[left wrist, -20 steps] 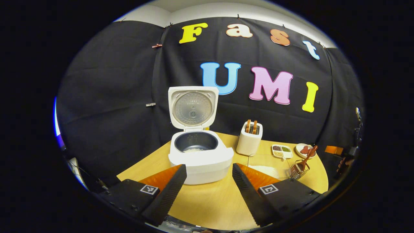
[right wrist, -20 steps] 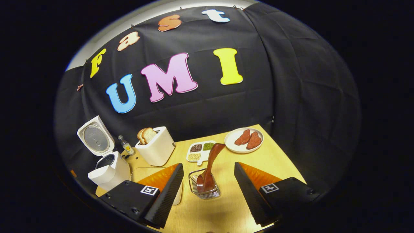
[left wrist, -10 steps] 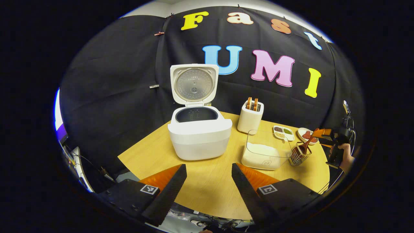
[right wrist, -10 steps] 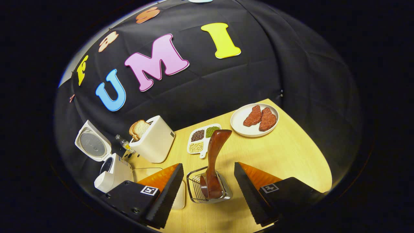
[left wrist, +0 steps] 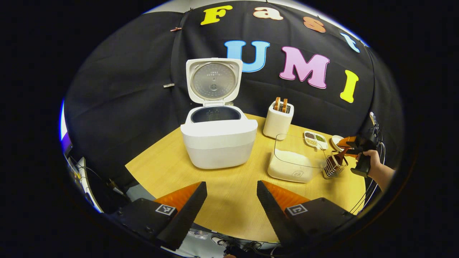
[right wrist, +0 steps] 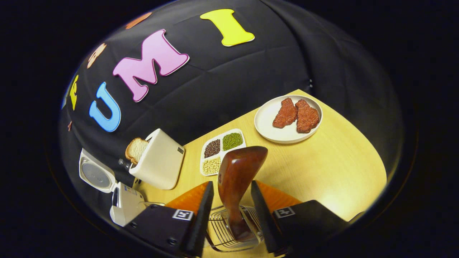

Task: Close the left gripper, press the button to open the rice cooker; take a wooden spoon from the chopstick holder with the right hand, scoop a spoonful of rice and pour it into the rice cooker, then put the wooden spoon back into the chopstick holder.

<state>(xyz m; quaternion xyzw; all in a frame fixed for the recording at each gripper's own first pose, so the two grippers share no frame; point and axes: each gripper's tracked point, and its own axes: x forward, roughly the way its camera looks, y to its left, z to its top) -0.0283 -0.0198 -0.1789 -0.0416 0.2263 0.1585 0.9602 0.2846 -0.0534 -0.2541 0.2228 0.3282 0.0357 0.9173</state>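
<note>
The white rice cooker point(left wrist: 218, 143) stands on the table with its lid point(left wrist: 214, 80) up and its dark pot showing. My left gripper point(left wrist: 231, 211) is open over the table's near edge, well short of the cooker. The wooden spoon point(right wrist: 238, 175) stands bowl-down in the wire chopstick holder point(right wrist: 222, 233). My right gripper point(right wrist: 232, 184) straddles the spoon's handle with its fingers drawn in close, and a thin gap still shows on the left side. A hand holds that right gripper point(left wrist: 358, 147) above the chopstick holder point(left wrist: 333, 166). The clear rice box point(left wrist: 296, 163) sits beside the holder.
A white toaster point(left wrist: 278, 120) with bread stands behind the rice box. Behind the spoon lie a divided bean dish point(right wrist: 222, 150) and a plate point(right wrist: 265, 125) with two meat pieces. The rice cooker point(right wrist: 123, 206) is at the far left. Bare wooden tabletop point(right wrist: 333, 168) lies to the right.
My left gripper drew back from the cooker toward the table's edge. My right gripper came down over the spoon's handle and its fingers narrowed around it.
</note>
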